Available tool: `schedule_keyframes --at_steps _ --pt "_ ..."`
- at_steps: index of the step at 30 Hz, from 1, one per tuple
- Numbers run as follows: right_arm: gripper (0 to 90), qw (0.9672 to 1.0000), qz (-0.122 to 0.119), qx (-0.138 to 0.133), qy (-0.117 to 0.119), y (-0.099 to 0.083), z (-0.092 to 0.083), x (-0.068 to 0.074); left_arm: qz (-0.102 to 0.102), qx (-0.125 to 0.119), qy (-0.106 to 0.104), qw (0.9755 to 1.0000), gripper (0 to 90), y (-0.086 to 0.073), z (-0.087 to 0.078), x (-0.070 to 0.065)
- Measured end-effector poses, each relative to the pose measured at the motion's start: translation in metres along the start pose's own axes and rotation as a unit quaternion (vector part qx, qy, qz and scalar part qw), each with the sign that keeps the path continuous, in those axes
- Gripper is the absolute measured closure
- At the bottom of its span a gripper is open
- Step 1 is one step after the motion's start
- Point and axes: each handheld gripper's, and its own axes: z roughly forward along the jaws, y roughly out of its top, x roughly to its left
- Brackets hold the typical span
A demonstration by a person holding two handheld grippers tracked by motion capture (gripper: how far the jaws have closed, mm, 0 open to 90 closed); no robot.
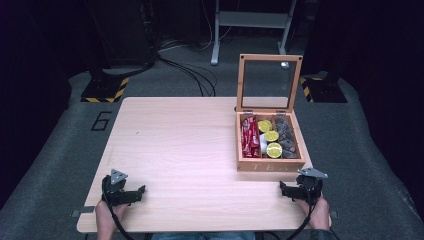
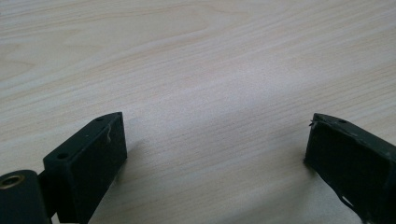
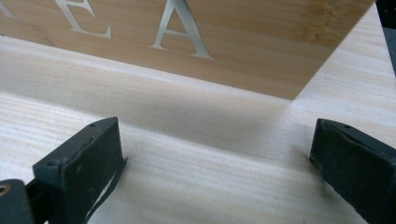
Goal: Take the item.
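While both grippers rest low in the high view, the left gripper [image 1: 142, 189] and right gripper [image 1: 283, 187] are spread wide, holding nothing. The tea box [image 1: 270, 165] is right of middle, lid up. It should be reached slowly from the front. Its big letters [image 3: 180, 28] are seen up close in the right gripper view.

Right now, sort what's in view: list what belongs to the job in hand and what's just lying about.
Job in hand:
- open wooden tea box with glass lid
- red packets, yellow round packs and grey sachets inside it
- left gripper and right gripper, jaws apart

Lying about:
- black cables on the floor
- grey metal stand
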Motion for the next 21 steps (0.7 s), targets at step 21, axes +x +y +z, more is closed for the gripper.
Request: schedule_keyframes --at_steps 21 --pt "0.0 0.9998 0.007 0.017 0.0 -0.0002 -0.0032 -0.0001 -0.001 0.0 0.0 1.0 5.0 0.0009 0.001 -0.0009"
